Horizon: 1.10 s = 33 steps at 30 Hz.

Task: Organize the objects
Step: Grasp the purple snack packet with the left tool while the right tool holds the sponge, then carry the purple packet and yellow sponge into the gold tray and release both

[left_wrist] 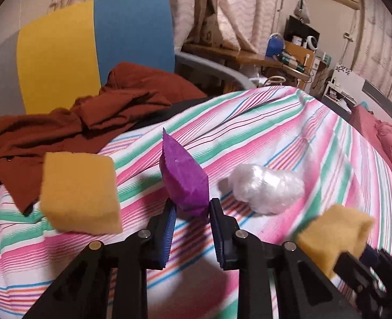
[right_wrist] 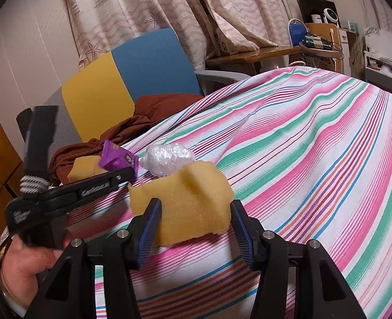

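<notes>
Left gripper (left_wrist: 192,208): jaws closed on the purple packet (left_wrist: 184,176), held upright above the striped bedspread (left_wrist: 289,122). Right gripper (right_wrist: 196,219): jaws clamped on a yellow sponge piece (right_wrist: 188,207). A second sponge (left_wrist: 80,192) and a bubble-wrap ball (left_wrist: 266,188) lie on the bed near the packet.

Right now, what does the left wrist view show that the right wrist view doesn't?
Left wrist only: the left gripper head-on, pinching the purple packet. Right wrist only: the hand holding the left gripper, and the right gripper clamped on its yellow sponge. Both share: the second sponge, the bubble-wrap wad, the rust-brown cloth and the striped sheet.
</notes>
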Motion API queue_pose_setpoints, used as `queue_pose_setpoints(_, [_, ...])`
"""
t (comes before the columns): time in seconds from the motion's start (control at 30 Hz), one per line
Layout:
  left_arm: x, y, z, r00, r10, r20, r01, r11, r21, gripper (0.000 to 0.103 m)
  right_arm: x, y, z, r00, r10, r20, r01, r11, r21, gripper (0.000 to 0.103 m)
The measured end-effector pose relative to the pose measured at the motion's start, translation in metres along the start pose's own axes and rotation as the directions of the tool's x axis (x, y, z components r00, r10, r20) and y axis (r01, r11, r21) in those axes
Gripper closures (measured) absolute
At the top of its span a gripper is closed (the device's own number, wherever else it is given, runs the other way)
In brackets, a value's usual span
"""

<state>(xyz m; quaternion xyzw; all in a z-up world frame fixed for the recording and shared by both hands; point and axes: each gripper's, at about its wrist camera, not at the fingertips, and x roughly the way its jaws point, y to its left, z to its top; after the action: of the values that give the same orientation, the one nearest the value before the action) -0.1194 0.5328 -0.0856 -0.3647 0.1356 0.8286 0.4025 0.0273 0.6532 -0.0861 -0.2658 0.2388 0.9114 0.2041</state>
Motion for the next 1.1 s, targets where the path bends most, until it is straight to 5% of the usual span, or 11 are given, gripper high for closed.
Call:
queue_pose_setpoints(0.33, [-0.045, -0.002, -0.032, 0.999, 0.005, 0.048, -0.006, 1.0, 0.026, 0.08, -0.003, 0.001, 0.001, 1.0, -0.011, 0.011, 0.011, 1.0, -0.008, 0.048])
queue_pose_setpoints(0.4, [-0.053, 0.0, -0.039, 0.999, 0.002, 0.05, -0.003, 1.0, 0.023, 0.08, -0.003, 0.0, 0.002, 1.0, -0.008, 0.008, 0.008, 1.0, -0.004, 0.041])
queue_pose_setpoints(0.47, [-0.062, 0.002, -0.046, 0.998, 0.001, 0.058, -0.002, 1.0, 0.018, 0.08, 0.001, -0.001, 0.002, 1.0, -0.004, -0.009, 0.004, 1.0, 0.004, 0.016])
queue_pose_setpoints(0.67, [-0.075, 0.007, -0.06, 0.999, -0.004, 0.047, 0.004, 1.0, -0.005, 0.08, -0.011, 0.004, 0.006, 0.998, 0.039, 0.043, -0.039, 0.999, -0.008, 0.016])
queue_pose_setpoints(0.87, [-0.078, 0.013, -0.069, 1.0, -0.004, 0.03, 0.005, 1.0, -0.03, 0.08, 0.007, 0.012, 0.021, 0.996, 0.087, 0.006, -0.087, 0.996, 0.013, 0.016])
queue_pose_setpoints(1.0, [-0.073, 0.017, -0.071, 1.0, -0.011, 0.001, 0.011, 0.999, -0.041, 0.08, 0.038, 0.016, 0.034, 0.996, 0.049, -0.072, -0.047, 0.999, 0.026, 0.016])
queue_pose_setpoints(1.1, [-0.069, 0.021, -0.073, 1.0, -0.02, -0.019, 0.019, 0.998, -0.059, 0.08, 0.054, 0.013, 0.03, 0.986, 0.105, -0.128, -0.099, 0.994, 0.049, 0.033])
